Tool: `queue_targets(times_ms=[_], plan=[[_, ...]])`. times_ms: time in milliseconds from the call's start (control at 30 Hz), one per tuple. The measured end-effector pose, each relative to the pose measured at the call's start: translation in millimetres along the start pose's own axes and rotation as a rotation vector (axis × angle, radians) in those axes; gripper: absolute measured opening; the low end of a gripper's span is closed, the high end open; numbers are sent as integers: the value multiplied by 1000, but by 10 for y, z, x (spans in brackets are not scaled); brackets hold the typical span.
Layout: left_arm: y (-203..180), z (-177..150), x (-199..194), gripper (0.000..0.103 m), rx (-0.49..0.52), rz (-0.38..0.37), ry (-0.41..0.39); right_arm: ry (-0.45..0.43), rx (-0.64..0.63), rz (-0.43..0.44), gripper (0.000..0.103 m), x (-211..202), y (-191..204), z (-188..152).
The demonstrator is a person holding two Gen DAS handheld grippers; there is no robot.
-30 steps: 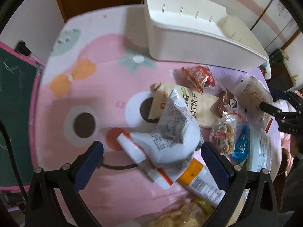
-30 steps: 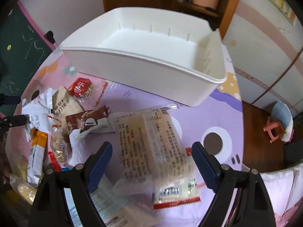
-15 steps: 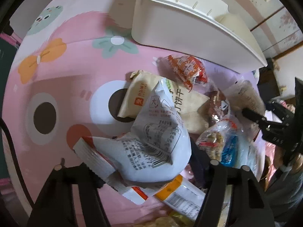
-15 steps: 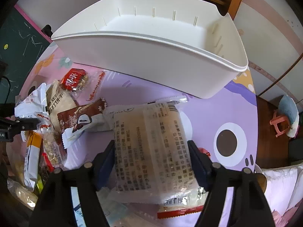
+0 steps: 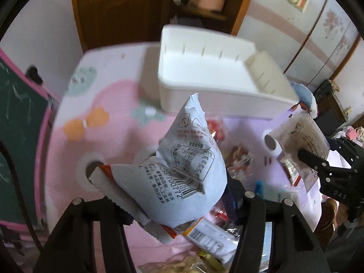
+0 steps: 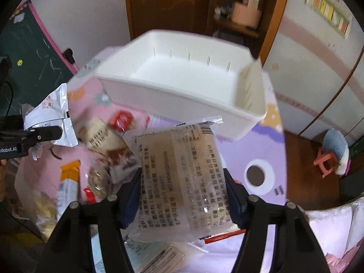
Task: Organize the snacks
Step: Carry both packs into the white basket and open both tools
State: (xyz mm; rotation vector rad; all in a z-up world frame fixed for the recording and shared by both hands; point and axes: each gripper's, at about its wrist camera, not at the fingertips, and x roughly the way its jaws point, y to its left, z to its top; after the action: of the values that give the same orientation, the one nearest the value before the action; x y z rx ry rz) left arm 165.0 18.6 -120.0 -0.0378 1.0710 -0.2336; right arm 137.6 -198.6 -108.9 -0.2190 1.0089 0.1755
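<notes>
Hand-held gripper (image 6: pixel 182 195) clamps clear packet (image 6: pixel 182 177), white bin (image 6: pixel 182 84) beyond loose snacks (image 6: pixel 102 150).

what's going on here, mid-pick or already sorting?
Mid-pick. A person holds a hand-held gripper in each hand. The left hand-held gripper has just been closing and now grips a white snack bag, lifted off the pile. The right hand-held gripper has also just been closing and clamps a clear wrapped pack, also raised. The white bin behind looks empty, and other snacks lie loose on the cartoon table. Nothing has been dropped in.
</notes>
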Motion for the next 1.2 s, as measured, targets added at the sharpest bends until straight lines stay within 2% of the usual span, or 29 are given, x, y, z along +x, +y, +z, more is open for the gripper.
queue_targets(times_ms=[200,333,533,633,767,967,1033,1067,1100,1200], plan=[[-148,289,-429,57,59,33,-98,-137,-10,-55,65,-442,55,210],[-260,537,-543,57,98,66,-149,-196,-16,-101,65,-579,58,370],[-424,971,-494,57,138,106,-213,-264,11,-164,66,-649,-14,662],[-474,1210,-306,57,136,115,-209,-280,52,-172,66,-523,-120,872],[-538,1492,74,57,145,157,-203,-245,129,-159,66,-162,-315,1160],[-500,1747,613,61,107,228,-170,-135,220,-143,68,545,-541,1457],[-483,1785,746,67,101,239,-142,-91,225,-130,71,763,-562,1503],[-475,1790,796,81,99,234,-123,-67,224,-121,71,848,-567,1515],[-454,1788,826,87,93,235,-118,-45,226,-107,72,934,-574,1529],[-381,1763,843,96,76,227,-116,-41,251,-70,72,1040,-592,1522]])
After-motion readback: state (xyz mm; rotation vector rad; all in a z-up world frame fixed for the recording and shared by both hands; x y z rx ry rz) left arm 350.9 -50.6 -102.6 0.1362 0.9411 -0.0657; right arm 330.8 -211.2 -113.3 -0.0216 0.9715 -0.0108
